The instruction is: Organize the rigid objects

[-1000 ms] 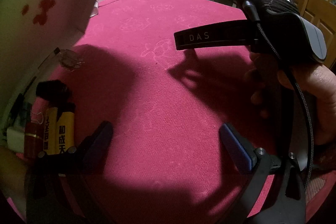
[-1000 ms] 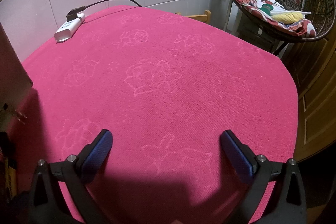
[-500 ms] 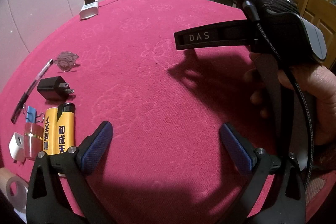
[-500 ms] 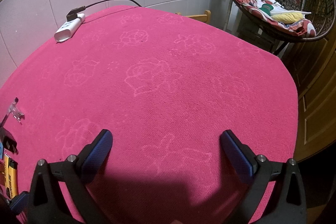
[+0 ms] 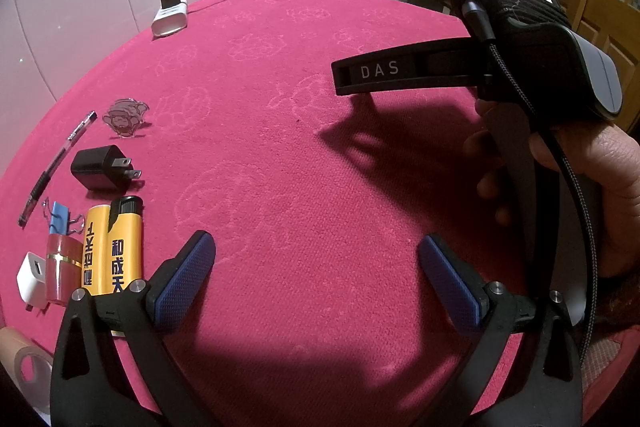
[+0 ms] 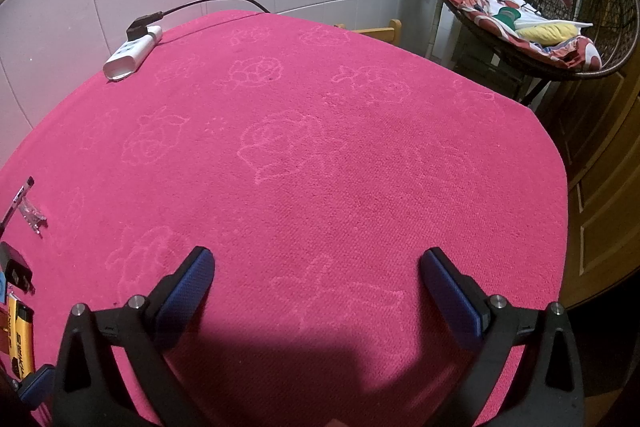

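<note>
Change: a pale board or wall that screened the left edge a second ago is gone; the small items at the left of the counter (image 5: 320,155) now show in full in both views.
Left claw (image 5: 316,279): jaws spread wide, nothing between them, hovering over bare pink cloth; same pose as before.
Right claw (image 6: 316,291): jaws wide apart, empty, over the middle of the counter; unmoved.
Right hand (image 5: 580,187): wrapped round the right tool's handle, seen from the left wrist view.
Items, left edge: pen (image 5: 56,167) farthest out; acrylic charm (image 5: 124,117) beside its tip; black plug (image 5: 102,169) nearer; blue clip (image 5: 60,219); two yellow lighters (image 5: 114,251) side by side, touching a red lighter (image 5: 62,269); white charger (image 5: 30,279) beside that; tape roll (image 5: 24,367) at the rim.
Far end: power strip (image 6: 132,53) with cable, well apart from the rest.
Meaning: nothing grasped yet. Items are exposed, so sorting can probably begin; yellow lighters lie nearest the left claw.
Risk: lighters are packed tight, so one may drag its neighbour.
</note>
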Demonstrator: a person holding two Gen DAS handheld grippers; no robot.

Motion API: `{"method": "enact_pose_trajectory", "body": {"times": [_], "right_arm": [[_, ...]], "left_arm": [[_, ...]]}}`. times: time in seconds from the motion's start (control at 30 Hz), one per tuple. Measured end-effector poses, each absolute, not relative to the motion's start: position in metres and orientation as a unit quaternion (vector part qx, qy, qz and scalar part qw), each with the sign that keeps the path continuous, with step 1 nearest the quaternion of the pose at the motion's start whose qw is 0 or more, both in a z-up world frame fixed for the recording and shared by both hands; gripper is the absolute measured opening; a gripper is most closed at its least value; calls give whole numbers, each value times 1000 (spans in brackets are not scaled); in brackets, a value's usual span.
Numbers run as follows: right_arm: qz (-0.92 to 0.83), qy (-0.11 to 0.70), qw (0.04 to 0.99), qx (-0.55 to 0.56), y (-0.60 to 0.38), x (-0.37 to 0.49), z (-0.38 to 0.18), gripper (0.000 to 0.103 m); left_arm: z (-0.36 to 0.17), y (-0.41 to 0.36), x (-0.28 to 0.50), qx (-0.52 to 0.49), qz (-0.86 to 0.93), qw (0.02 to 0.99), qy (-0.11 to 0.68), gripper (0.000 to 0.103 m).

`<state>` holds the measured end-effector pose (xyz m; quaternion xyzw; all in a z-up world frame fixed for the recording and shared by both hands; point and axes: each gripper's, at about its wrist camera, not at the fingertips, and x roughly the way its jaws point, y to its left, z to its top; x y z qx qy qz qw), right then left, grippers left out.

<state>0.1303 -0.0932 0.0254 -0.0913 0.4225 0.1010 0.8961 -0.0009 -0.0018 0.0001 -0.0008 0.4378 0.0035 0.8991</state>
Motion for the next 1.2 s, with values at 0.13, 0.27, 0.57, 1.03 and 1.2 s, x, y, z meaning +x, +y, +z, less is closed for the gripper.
{"method": "enact_pose_trajectory", "body": {"times": [0.13, 0.27, 0.57, 1.03, 1.2], "right_arm": [[101, 422, 896, -91, -93, 130, 25, 103], [101, 422, 896, -91, -93, 131, 25, 103], [101, 421, 897, -91, -92, 130, 25, 103], [100, 417, 899, -93, -92, 130, 26, 103], [100, 417, 899, -92, -92, 130, 26, 103]], "left_arm": [[0, -2, -1, -1, 4, 899, 438, 103], [0, -2, -1, -1, 4, 899, 437, 103], [0, -2, -1, 0, 4, 900, 436, 103], [0, -2, -1, 0, 4, 900, 436, 103], [0, -1, -1, -2, 3, 899, 438, 103]]}}
